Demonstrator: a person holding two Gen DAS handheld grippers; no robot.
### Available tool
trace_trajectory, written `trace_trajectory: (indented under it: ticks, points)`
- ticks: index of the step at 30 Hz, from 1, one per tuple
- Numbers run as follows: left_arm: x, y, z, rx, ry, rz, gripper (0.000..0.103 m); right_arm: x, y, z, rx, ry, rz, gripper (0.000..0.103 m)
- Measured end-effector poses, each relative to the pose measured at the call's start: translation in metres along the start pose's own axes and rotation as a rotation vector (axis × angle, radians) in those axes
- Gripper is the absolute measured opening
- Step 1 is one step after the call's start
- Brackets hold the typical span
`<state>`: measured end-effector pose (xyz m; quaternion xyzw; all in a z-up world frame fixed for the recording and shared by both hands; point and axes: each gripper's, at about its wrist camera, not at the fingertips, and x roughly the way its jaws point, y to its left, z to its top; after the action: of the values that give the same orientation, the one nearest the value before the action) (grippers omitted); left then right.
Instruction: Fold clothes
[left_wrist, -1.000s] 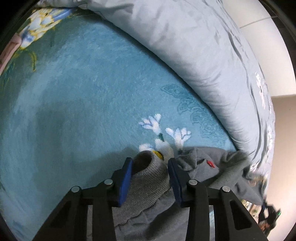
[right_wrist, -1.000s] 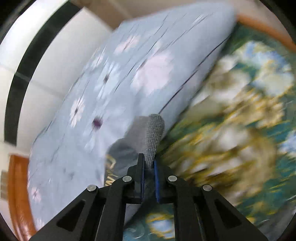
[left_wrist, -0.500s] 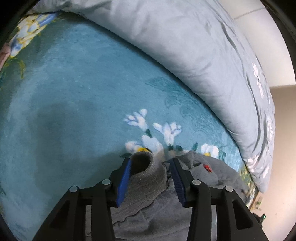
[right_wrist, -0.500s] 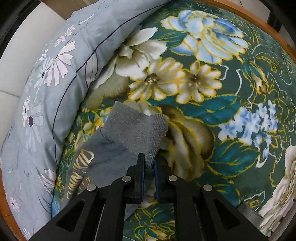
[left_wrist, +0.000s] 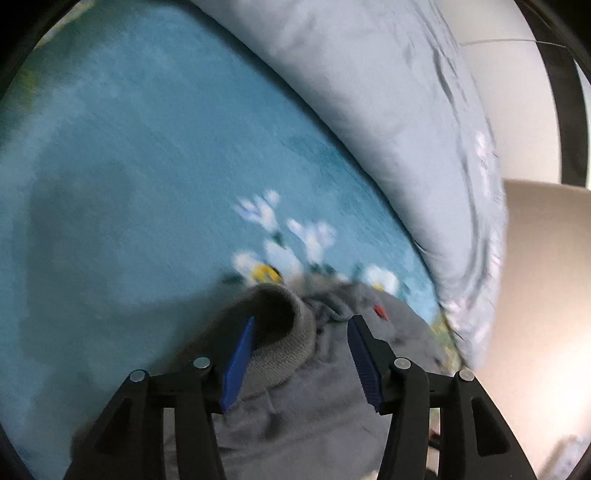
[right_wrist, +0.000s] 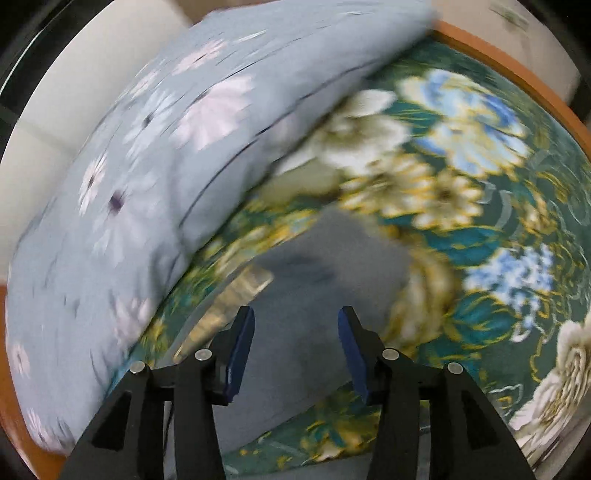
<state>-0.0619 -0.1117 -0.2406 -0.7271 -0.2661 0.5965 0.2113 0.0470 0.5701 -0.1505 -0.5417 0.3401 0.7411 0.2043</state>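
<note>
1. The garment (left_wrist: 325, 417) under the left tongs (left_wrist: 301, 354) is grey, with a lighter ribbed cuff (left_wrist: 291, 350) and a small red mark (left_wrist: 380, 311).
2. The tongs are black with blue pads (left_wrist: 240, 363).
3. The blanket (left_wrist: 147, 166) ahead of the left tongs is teal with white flowers.
4. Ahead of the right tongs (right_wrist: 295, 350), the blanket (right_wrist: 480, 229) is dark green with cream, blue and yellow flowers.
5. The quilt (right_wrist: 129, 184) is pale grey-blue with white daisies.

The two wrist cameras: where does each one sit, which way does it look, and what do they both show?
Left wrist: on the left gripper, tilted down at the grey garment on the teal blanket; its opening jaws straddle a ribbed cuff.
Right wrist: on the right gripper, looking steeply down at the garment on the flowered part of the blanket; jaws opening, clear of the cloth.
Shared: garment, blanket, pale blue duvet.
</note>
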Motion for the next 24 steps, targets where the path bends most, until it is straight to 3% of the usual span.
trace_trajectory:
  ticks: [2, 4, 6, 8, 12, 15, 18, 19, 22, 24]
  points:
    - [0.008, -0.001, 0.000, 0.014, 0.061, -0.066, 0.056, 0.013, 0.029, -0.012, -0.030, 0.041, 0.041, 0.049]
    - [0.022, -0.001, 0.002, 0.028, 0.134, -0.080, 0.057, 0.023, 0.058, -0.027, -0.063, 0.086, 0.083, 0.049]
    - [0.038, 0.000, 0.003, 0.050, 0.200, 0.008, 0.057, 0.034, 0.086, -0.043, -0.106, 0.135, 0.109, 0.049]
    - [0.045, -0.006, 0.002, 0.106, 0.216, 0.046, 0.056, 0.046, 0.113, -0.060, -0.159, 0.185, 0.128, 0.049]
    - [0.039, -0.016, 0.006, 0.121, 0.155, -0.078, 0.056, 0.062, 0.146, -0.081, -0.240, 0.249, 0.145, 0.049]
    - [0.040, -0.004, 0.018, 0.020, 0.104, -0.172, 0.057, 0.067, 0.162, -0.091, -0.286, 0.266, 0.146, 0.049]
    - [0.041, 0.007, 0.028, -0.055, 0.036, -0.204, 0.053, 0.076, 0.167, -0.093, -0.288, 0.276, 0.142, 0.049]
    - [0.042, 0.005, 0.028, -0.059, 0.009, -0.211, 0.046, 0.077, 0.167, -0.093, -0.285, 0.278, 0.140, 0.049]
    - [0.035, -0.001, 0.026, -0.012, -0.063, -0.175, 0.005, 0.082, 0.166, -0.090, -0.267, 0.279, 0.132, 0.049]
    - [0.025, -0.003, 0.024, -0.005, -0.117, -0.187, 0.007, 0.083, 0.163, -0.088, -0.249, 0.283, 0.131, 0.049]
